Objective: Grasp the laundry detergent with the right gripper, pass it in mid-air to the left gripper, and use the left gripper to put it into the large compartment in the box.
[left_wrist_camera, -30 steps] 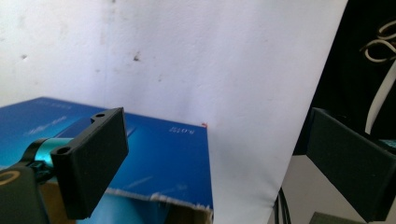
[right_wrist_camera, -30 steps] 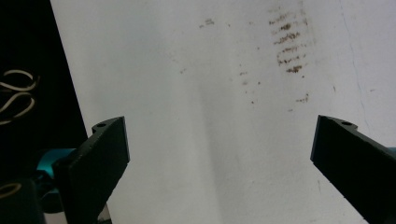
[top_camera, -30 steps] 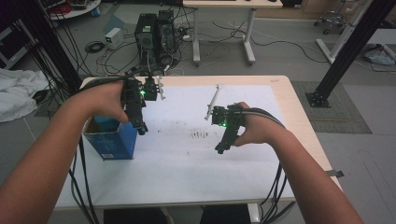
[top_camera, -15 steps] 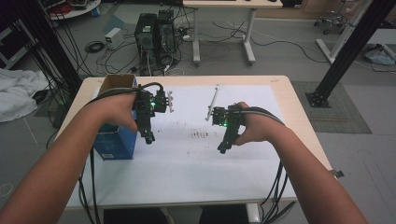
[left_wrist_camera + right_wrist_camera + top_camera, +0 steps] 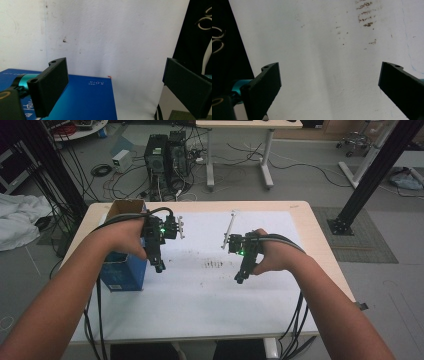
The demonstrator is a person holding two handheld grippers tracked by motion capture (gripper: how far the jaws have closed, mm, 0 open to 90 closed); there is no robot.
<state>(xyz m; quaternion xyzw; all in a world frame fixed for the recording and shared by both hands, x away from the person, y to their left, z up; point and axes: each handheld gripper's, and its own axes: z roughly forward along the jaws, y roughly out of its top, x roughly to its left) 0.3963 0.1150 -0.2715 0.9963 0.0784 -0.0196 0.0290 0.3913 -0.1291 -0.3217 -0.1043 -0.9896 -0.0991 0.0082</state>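
A blue cardboard box (image 5: pixel 122 276) with an open brown top stands at the left edge of the white sheet (image 5: pixel 200 295) on the table. My left gripper (image 5: pixel 159 268) points down just right of the box, its jaws wide apart with nothing between them. In the left gripper view the left gripper (image 5: pixel 115 67) hangs over the blue box (image 5: pixel 85 100) face and the white sheet (image 5: pixel 112 37). My right gripper (image 5: pixel 240 279) hovers over the sheet's middle right. In the right gripper view the right gripper (image 5: pixel 329 67) is open, with bare paper between its jaws.
A thin metal strip (image 5: pixel 229 227) lies on the sheet behind the right hand. Brown smudges (image 5: pixel 214 264) mark the paper between the hands. Computer towers (image 5: pixel 165 155) and cables sit on the floor beyond the table. A black post (image 5: pixel 372 170) stands at the right.
The left hand has come down and to the right, from over the box to beside it above the sheet. The right hand has kept still. Both jaws stay apart.
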